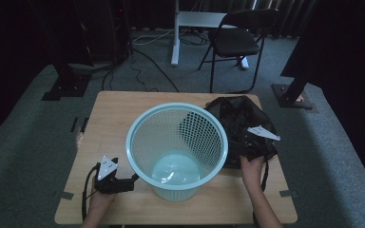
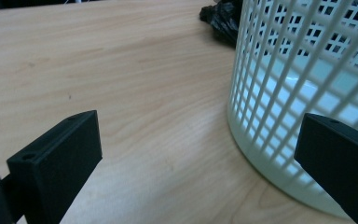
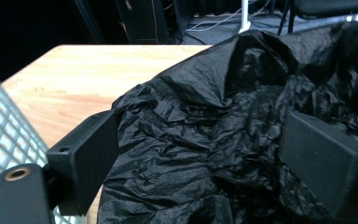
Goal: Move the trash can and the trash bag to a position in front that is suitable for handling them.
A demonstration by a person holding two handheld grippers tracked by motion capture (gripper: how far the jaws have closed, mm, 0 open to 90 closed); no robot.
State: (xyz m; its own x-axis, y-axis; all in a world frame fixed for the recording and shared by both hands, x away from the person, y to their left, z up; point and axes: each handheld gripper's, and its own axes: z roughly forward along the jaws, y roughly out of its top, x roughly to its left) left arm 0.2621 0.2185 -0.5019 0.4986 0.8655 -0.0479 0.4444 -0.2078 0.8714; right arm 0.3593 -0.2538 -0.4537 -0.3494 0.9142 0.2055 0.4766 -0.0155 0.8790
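At the near left of the wooden table (image 1: 109, 109) the left gripper (image 1: 123, 183) rests low with its jaws spread wide and nothing between them; in the left gripper view the mesh wall of the pale green wastebasket (image 2: 307, 93) rises just beyond the far-side jaw, close but not quite pinched, and bare tabletop lies between the two fingers. The basket (image 1: 177, 147) stands upright in the middle of the table, empty, its rim open to the ceiling. To the right of it lies the crumpled black bin bag (image 1: 240, 126), touching or nearly touching the basket's side; the right gripper (image 1: 256, 149) is pushed into that heap, and in the right gripper view its jaws stand wide with the black plastic (image 3: 200, 140) bulging up between them, not yet squeezed.

The job looks like lining the basket with the bag, and the grab comes first; I'd close the right fingers on a single fold near the bag's mouth rather than on the whole wad, so that it can shake open; the left fingers would do well to take the basket's rim or brace its wall, since so light a basket could slide or tip when the bag is drawn over it.
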